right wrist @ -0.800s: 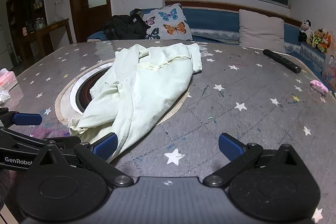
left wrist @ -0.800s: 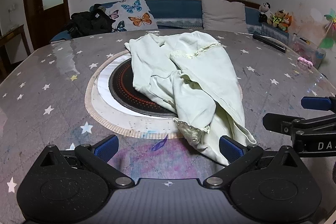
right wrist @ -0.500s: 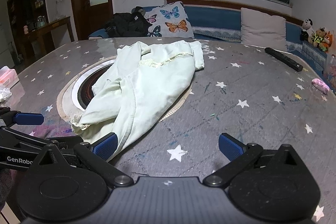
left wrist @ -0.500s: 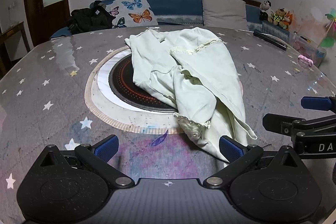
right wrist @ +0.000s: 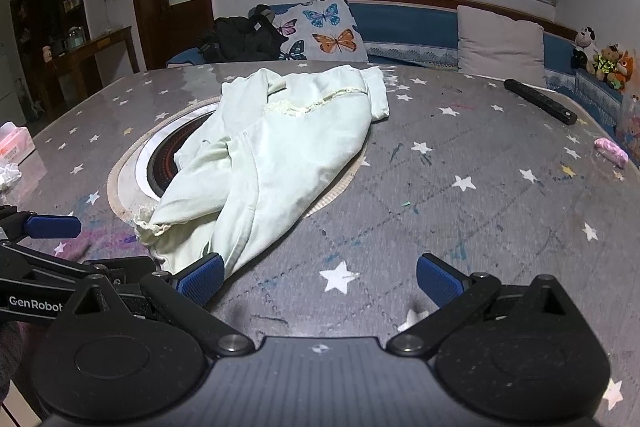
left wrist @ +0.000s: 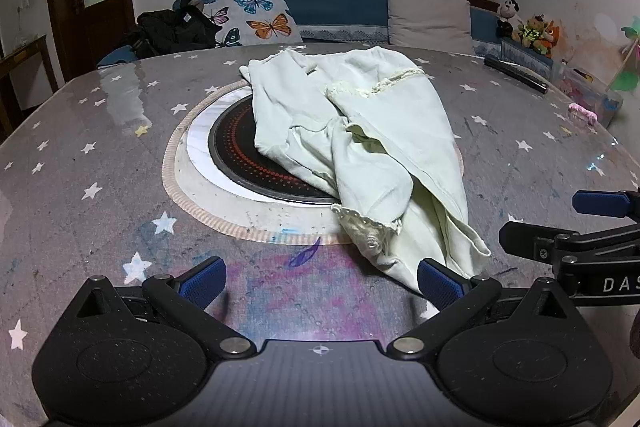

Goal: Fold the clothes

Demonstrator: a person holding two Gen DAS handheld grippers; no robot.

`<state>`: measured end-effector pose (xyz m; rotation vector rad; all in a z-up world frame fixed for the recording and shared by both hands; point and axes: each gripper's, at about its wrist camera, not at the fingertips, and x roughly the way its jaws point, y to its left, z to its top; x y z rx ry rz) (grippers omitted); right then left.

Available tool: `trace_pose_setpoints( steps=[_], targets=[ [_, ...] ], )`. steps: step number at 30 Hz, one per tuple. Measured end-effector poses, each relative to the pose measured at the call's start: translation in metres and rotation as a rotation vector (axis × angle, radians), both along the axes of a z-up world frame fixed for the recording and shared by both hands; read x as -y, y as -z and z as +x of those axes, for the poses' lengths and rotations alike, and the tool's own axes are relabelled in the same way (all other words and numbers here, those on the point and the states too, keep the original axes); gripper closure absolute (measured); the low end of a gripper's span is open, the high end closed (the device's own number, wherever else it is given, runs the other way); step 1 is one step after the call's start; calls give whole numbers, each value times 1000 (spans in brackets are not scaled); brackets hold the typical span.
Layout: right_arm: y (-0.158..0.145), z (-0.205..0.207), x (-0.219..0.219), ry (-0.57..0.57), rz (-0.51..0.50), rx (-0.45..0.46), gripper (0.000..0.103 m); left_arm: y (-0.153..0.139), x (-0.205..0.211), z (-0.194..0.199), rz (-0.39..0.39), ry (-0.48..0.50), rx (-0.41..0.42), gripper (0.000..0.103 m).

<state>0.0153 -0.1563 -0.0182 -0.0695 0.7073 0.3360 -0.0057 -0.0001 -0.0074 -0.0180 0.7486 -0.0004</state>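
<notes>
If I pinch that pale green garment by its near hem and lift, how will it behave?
The pale green garment lies crumpled in soft folds, so it will likely droop and unfurl. It looks thin, probably light. It may slide easily on the glossy table.

The garment (left wrist: 372,131) is pale mint green, with a cream lace trim at its hems. The tabletop (left wrist: 100,155) is grey and carries a pattern of white stars, with purple and blue stains near its front edge. The round plate (left wrist: 236,155) in its middle is black with rings of orange-red dots, inside a white ring and a beige border. The pads of both grippers are blue on black arms. The cushion (right wrist: 324,27) is pale with blue, orange and pink butterflies.
</notes>
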Motion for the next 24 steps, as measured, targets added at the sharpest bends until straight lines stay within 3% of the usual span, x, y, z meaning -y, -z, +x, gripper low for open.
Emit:
trace_pose_setpoints(
  steps=[24],
  targets=[
    [2,3,0,6,6,-17,0,0,-2,4,-2,-5,-6,0]
  ],
)
